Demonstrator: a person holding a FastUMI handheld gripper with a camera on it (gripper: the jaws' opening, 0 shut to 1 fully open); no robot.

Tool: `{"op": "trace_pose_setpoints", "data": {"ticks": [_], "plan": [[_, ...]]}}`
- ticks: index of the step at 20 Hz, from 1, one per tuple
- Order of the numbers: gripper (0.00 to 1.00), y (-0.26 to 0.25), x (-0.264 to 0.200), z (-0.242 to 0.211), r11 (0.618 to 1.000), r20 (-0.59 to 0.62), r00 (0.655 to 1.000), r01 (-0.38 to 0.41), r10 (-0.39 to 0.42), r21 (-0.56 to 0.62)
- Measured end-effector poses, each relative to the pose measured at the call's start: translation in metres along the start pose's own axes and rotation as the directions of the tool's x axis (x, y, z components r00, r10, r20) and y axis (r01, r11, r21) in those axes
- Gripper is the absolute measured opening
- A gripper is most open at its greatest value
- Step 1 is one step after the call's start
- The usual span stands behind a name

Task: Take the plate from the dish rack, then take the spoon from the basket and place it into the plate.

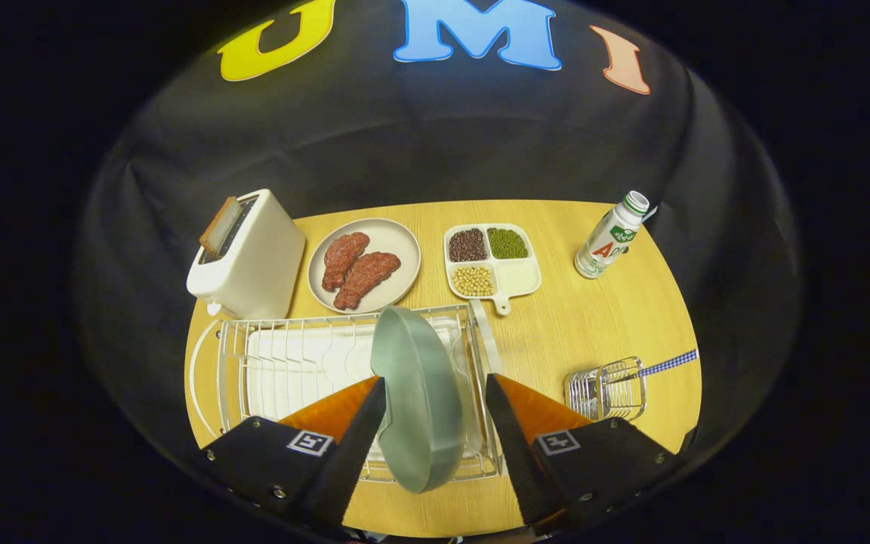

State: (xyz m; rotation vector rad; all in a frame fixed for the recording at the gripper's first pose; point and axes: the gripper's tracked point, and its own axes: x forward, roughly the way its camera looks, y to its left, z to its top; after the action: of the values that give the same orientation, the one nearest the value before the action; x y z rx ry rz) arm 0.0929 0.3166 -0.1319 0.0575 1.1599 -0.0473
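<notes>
A grey-green plate [416,393] stands on edge in the white wire dish rack [284,363], its lower rim reaching over the rack's front rail. My gripper [435,384] is open around it: the left finger lies close against the plate's back, and a gap shows between the plate's rim and the right finger. To the right, beyond the right finger, a small wire basket [607,389] holds the spoon, whose blue-and-white checked handle [667,364] sticks out toward the table's right edge.
Behind the rack stand a white toaster [250,257] with a slice in it, a plate with two pieces of meat [363,264] and a divided dish of beans [492,261]. A bottle [610,236] stands at the far right of the wooden table [593,317].
</notes>
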Motion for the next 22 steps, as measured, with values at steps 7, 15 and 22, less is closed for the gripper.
{"op": "trace_pose_setpoints", "data": {"ticks": [7,15,22], "plan": [[0.28,-0.004,0.012,-0.011,0.988,-0.035,0.988,0.149,-0.151,-0.040],[0.18,0.005,-0.004,-0.002,0.958,0.024,0.968,0.252,-0.251,-0.136],[0.18,0.013,-0.028,0.026,0.915,0.136,0.936,0.347,-0.325,-0.206]]}}
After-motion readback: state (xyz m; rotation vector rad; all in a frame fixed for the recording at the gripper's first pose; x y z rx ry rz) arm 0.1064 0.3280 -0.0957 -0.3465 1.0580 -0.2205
